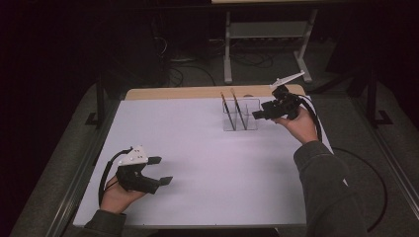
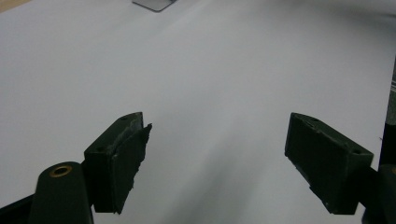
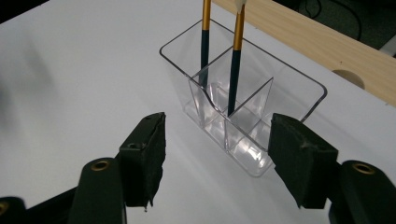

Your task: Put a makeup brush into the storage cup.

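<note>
A clear plastic organizer (image 1: 240, 114) with several compartments stands at the back right of the white table top (image 1: 197, 148). Two brushes with gold and dark shafts, one (image 1: 228, 111) left of the other (image 1: 239, 107), stand upright in it. Just right of the organizer, my right gripper (image 1: 258, 114) points at it. In the right gripper view this gripper (image 3: 217, 158) is open, and the organizer (image 3: 243, 107) sits just beyond its jaws, untouched, with the brushes (image 3: 204, 42) (image 3: 236, 60) in separate compartments. Near the front left, my left gripper (image 1: 162, 170) (image 2: 215, 158) stands open over bare table.
A wooden strip (image 1: 197, 92) runs along the table's far edge, with a round hole (image 3: 348, 77) in it behind the organizer. A metal stand (image 1: 267, 29) and cables lie on the dark floor beyond. Each gripper trails a black cable (image 1: 365, 168).
</note>
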Demonstrator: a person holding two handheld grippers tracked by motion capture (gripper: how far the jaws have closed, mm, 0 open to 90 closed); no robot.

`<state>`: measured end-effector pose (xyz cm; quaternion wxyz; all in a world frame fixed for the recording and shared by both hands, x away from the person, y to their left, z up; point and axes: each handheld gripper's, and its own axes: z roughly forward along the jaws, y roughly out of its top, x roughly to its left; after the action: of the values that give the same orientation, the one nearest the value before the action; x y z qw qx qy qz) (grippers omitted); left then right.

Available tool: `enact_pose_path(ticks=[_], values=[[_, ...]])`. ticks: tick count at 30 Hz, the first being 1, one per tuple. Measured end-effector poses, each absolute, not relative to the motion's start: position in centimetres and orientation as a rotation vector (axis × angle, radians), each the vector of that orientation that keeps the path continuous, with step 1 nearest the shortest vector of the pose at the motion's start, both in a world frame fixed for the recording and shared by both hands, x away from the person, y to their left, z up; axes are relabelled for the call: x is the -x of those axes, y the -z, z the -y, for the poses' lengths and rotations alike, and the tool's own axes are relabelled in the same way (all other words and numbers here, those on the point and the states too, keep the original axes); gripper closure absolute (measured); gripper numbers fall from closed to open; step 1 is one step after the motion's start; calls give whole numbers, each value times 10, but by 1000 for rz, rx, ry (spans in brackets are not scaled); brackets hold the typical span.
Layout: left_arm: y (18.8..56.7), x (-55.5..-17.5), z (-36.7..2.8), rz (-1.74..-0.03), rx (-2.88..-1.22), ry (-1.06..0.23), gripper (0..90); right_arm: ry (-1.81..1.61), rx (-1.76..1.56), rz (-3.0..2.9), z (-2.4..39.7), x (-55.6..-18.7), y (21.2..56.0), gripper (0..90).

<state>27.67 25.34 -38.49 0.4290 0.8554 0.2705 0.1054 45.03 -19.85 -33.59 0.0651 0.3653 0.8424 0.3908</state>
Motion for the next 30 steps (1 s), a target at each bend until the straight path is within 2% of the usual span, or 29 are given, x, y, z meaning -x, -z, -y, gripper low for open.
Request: enact_pose_path(ticks=[30], values=[[384, -278, -259, -707, -2110, -272, 187, -1262, -1052, -2525, 205, -423, 341, 302]])
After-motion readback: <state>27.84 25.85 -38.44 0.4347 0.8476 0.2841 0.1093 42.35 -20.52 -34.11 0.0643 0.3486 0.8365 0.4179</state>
